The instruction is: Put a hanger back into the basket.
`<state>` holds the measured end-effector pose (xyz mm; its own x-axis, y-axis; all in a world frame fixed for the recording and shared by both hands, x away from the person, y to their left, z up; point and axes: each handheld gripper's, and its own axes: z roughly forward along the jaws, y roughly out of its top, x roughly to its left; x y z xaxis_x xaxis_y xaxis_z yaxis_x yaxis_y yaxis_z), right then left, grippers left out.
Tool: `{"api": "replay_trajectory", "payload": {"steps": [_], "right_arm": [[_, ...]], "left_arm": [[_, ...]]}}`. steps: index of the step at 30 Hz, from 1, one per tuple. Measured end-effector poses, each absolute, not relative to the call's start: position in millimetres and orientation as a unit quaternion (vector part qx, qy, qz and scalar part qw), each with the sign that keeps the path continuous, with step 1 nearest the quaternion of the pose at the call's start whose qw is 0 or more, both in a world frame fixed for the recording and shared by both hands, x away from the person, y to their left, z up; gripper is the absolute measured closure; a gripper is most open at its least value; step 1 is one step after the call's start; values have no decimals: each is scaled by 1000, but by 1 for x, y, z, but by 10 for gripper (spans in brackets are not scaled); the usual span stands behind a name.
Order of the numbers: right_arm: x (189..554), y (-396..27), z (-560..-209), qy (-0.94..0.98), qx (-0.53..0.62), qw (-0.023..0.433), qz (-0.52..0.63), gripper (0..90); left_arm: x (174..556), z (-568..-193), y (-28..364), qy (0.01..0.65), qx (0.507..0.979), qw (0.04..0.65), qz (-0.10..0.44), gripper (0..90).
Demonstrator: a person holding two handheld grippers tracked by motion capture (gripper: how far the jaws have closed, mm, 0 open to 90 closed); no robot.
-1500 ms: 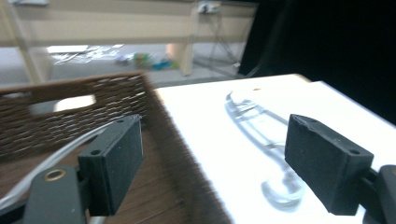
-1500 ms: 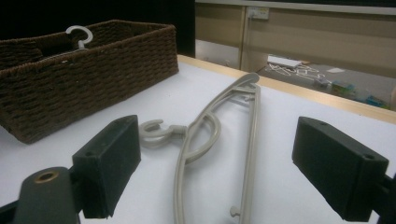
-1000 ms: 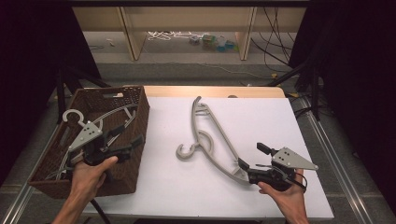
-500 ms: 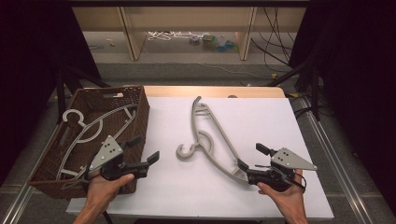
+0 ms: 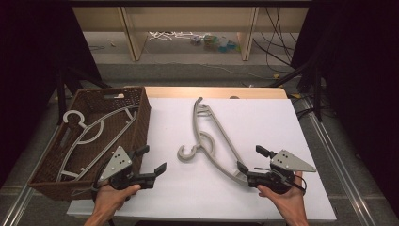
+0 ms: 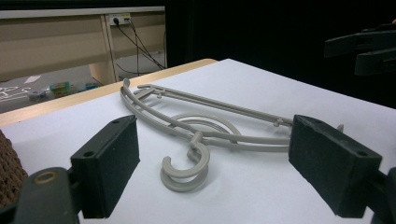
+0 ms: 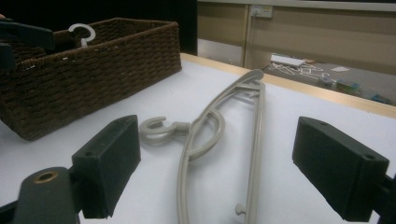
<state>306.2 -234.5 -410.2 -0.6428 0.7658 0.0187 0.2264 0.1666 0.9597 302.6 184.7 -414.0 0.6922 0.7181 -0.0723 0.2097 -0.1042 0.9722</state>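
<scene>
Your left tool (image 5: 153, 160) has swung out of the wicker basket (image 5: 141, 123) onto the table (image 5: 291, 127), jaws spread, empty. Your right tool (image 5: 250, 160) gapes beside the grey hanger (image 5: 221, 136); nothing lies between.

Your basket (image 5: 136, 127) sits at the table's (image 5: 282, 122) left with one hanger (image 5: 84, 136) in it; another hanger (image 5: 214, 136) lies to its right.

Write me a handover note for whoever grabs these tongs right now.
Left tongs: open, empty, just right of the wicker basket, facing the grey hanger on the white table.
Right tongs: open, empty, at that hanger's near end.
Done: one white hanger lies in the basket.
Left: probably grip the grey hanger and put it in the basket too.
</scene>
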Motion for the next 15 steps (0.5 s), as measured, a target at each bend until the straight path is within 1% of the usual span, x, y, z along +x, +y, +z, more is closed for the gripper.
{"api": "replay_trajectory", "payload": {"steps": [2,7,12,14,15], "right_arm": [[307,-234,-411,723,342,246,548,162],[309,-228,-413,733,335,234,544,161],[316,-219,-416,755,326,229,521,161],[320,-213,-416,767,322,229,505,161],[322,-209,-417,775,321,220,499,161]], "left_arm": [[303,-415,185,325,705,592,217,159],[300,-420,183,318,716,580,223,159],[300,-426,180,325,722,573,213,159],[300,-425,181,318,724,573,218,159],[300,-425,182,317,723,573,218,159]]}}
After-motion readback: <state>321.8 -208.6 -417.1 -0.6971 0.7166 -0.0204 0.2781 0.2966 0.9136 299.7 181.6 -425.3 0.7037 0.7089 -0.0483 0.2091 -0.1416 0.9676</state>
